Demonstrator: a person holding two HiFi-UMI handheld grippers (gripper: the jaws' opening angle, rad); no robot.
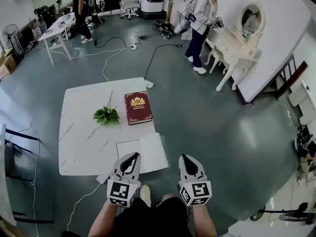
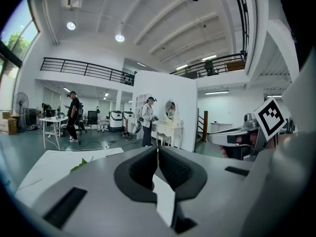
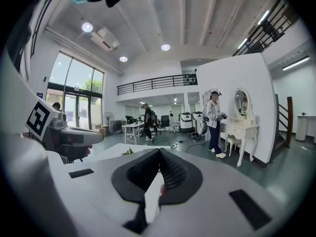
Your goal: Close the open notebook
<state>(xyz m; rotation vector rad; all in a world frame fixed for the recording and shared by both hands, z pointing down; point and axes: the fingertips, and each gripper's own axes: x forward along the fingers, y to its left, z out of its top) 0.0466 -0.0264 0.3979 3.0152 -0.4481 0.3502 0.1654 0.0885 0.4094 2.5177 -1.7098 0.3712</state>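
An open white notebook point(image 1: 143, 153) lies flat at the near right corner of a white marble table point(image 1: 84, 132). My left gripper point(image 1: 133, 157) hovers at the notebook's near left edge, jaws shut and empty. My right gripper point(image 1: 184, 158) hangs just right of the notebook, off the table's corner, also shut with nothing in it. In the left gripper view the closed tips of the left gripper point(image 2: 158, 148) meet above a strip of white page point(image 2: 165, 196). The right gripper view shows the right gripper point(image 3: 159, 150) with its pads pressed together.
A closed red book point(image 1: 138, 107) with a gold emblem and a green leafy sprig point(image 1: 106, 115) lie mid-table beyond the notebook. Cables point(image 1: 113, 51) trail over the grey floor. Two people point(image 1: 80, 11) point(image 1: 202, 23) stand far off, one by a white dressing table point(image 1: 237, 48).
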